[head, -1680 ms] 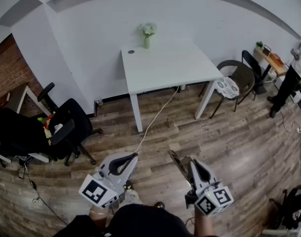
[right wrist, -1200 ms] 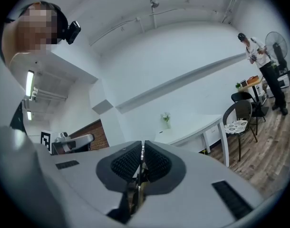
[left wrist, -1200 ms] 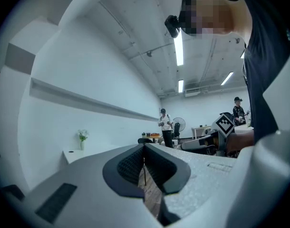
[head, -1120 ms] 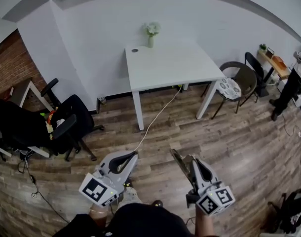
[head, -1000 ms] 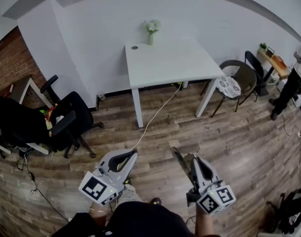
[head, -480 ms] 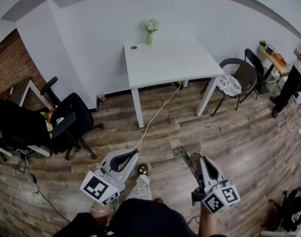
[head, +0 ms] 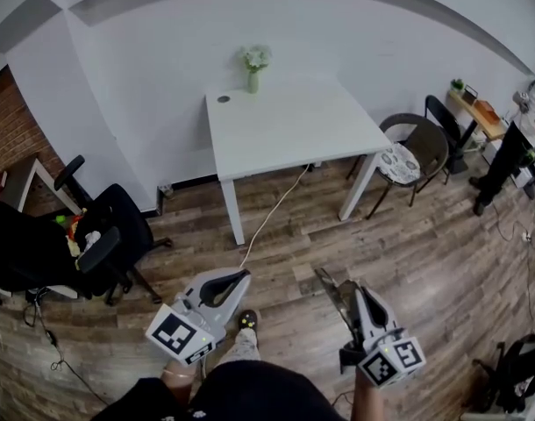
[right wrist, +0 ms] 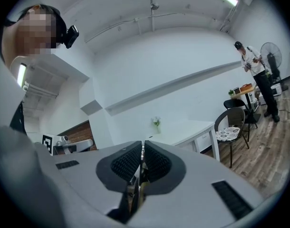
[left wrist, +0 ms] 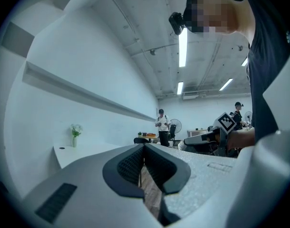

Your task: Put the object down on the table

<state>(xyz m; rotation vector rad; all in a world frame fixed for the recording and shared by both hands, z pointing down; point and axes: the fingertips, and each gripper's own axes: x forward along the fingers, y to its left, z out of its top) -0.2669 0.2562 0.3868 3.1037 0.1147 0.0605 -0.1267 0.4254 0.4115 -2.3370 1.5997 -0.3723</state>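
The wooden floor (head: 425, 253) fills the lower half of the head view. The white table (head: 285, 125) stands against the far wall. A black office chair (head: 118, 226) sits well to the table's left, and a brown chair (head: 421, 134) with a patterned cushion is just beside the table's right corner. A pale cable (head: 272, 217) runs out from under the table across the boards toward the person.

Both grippers are held over the floor in front of the table's near edge, well apart from it. The left gripper (head: 241, 277) points up and right toward the table. Its own view shows the left gripper (left wrist: 144, 148) with its dark pads closed against each other at the tips and nothing between them.

The right gripper (head: 348, 310), to the right of the left one, is clamped on a thin flat object (head: 327, 286). What kind of thing it is cannot be made out. Its long axis runs along the line of the gripper, and its free end sticks out ahead of the jaws, pointing up and slightly left toward the table's near edge. In the right gripper view the jaws (right wrist: 142, 148) are pressed onto the object's narrow, olive-brown edge (right wrist: 135, 194).

A small vase of pale flowers (head: 253, 79) stands at the table's far edge, near its left corner.
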